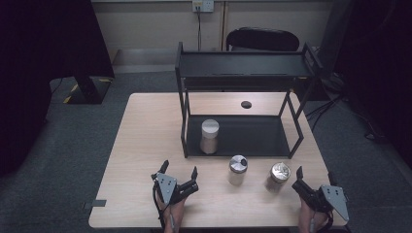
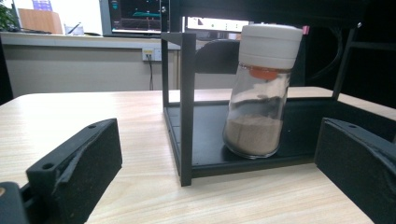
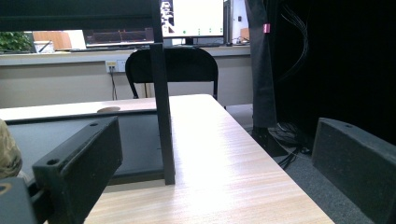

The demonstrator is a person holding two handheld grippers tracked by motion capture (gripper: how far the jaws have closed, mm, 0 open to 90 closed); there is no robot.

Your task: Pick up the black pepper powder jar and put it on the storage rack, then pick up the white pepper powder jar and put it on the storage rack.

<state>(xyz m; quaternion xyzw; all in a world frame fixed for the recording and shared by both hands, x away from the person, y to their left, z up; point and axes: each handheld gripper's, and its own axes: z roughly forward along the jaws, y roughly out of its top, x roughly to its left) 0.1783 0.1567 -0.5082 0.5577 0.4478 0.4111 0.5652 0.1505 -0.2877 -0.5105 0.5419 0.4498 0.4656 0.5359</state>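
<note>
Grey carpet surrounds a pale wooden table [image 1: 145, 145], with a dark folding chair [image 1: 263, 39] beyond its far edge. On the table's far half stands a black two-tier metal rack [image 1: 243, 68]; its lower tray holds a white-capped glass jar of beige powder [image 1: 209, 137] near the tray's left end. Bare tabletop lies open along the left edge, while the rack's front posts stand between the near strip and the tray. Just in front of the rack stand a silver-lidded shaker jar [image 1: 237, 170] and, right of it, a foil-topped glass jar [image 1: 278, 177]. At the near edge, the left gripper [image 1: 180, 171] rests with jaws spread, holding nothing. The right gripper [image 1: 315, 177], near the table's near right corner, is likewise spread, just beside the foil-topped jar.
</note>
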